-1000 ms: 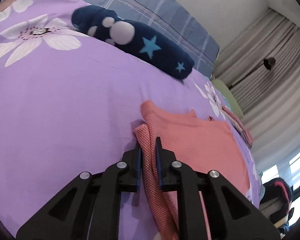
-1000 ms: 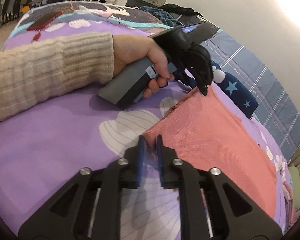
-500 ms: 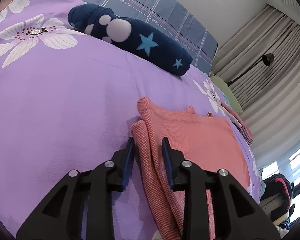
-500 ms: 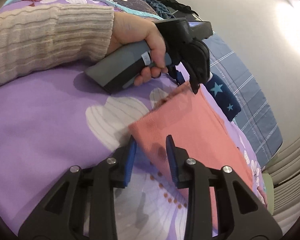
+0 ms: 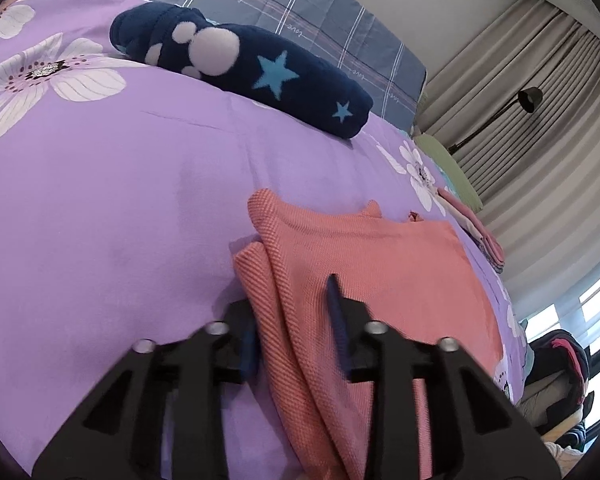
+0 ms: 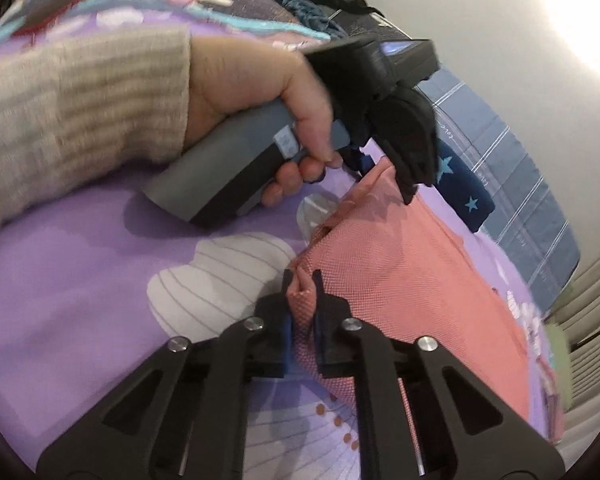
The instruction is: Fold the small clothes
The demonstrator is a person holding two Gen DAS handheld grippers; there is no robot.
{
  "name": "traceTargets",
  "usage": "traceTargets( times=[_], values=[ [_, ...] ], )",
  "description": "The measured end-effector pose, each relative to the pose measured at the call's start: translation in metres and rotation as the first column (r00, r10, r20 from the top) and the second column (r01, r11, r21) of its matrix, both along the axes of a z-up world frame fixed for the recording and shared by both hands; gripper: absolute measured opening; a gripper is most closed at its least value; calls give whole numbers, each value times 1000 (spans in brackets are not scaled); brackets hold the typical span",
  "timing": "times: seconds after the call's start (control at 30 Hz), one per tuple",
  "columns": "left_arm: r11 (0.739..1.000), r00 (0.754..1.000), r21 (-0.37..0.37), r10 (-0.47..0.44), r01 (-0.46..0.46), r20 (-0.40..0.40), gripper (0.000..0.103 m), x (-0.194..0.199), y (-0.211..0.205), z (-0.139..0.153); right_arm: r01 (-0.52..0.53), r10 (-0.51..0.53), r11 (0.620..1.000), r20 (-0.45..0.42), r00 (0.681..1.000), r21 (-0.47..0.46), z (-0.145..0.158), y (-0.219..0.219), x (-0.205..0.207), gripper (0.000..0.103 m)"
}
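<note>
A coral mesh garment (image 5: pixel 380 256) lies folded on the purple flowered bedspread (image 5: pixel 100 220). My left gripper (image 5: pixel 294 312) straddles the doubled fold along its left edge. The jaws are closing with the cloth between them, and the pads do not clearly press it. In the right wrist view the garment (image 6: pixel 412 264) stretches away from me. My right gripper (image 6: pixel 302 280) is shut on its near corner, which bunches up between the pads. The left gripper (image 6: pixel 414 188), held by a hand (image 6: pixel 252 88) in a beige knit sleeve, tips down at the far corner.
A rolled navy blanket with stars (image 5: pixel 260 76) lies beyond the garment, in front of a blue plaid pillow (image 5: pixel 300 12). A small stack of folded clothes (image 5: pixel 476 232) sits at the bed's right edge. Curtains and a floor lamp (image 5: pixel 530 100) stand behind.
Both pairs of jaws opened and then came in again. The right ones have pinched the garment's near corner; the left ones have narrowed around the fold. The right gripper moved closer to the cloth.
</note>
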State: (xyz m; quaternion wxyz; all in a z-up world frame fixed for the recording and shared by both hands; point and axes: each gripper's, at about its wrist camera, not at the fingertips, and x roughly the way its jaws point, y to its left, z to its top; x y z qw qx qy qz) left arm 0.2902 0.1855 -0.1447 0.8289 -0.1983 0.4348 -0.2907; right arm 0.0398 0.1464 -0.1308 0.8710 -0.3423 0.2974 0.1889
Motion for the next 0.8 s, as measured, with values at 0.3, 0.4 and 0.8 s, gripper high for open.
traceTargets(
  times=[0.3, 0.4, 0.8],
  values=[
    [1000, 998, 20, 14, -15, 64, 12, -4, -27, 45, 95, -96, 948, -11, 995, 305, 57, -81, 3, 6],
    [999, 995, 52, -9, 4, 98, 11, -6, -51, 67, 148, -147, 906, -34, 989, 397, 74, -124, 5, 6],
    [973, 975, 202, -148, 113, 166, 10, -8, -226, 114, 339, -337, 730, -119, 934, 594, 86, -280, 1, 6]
  ],
)
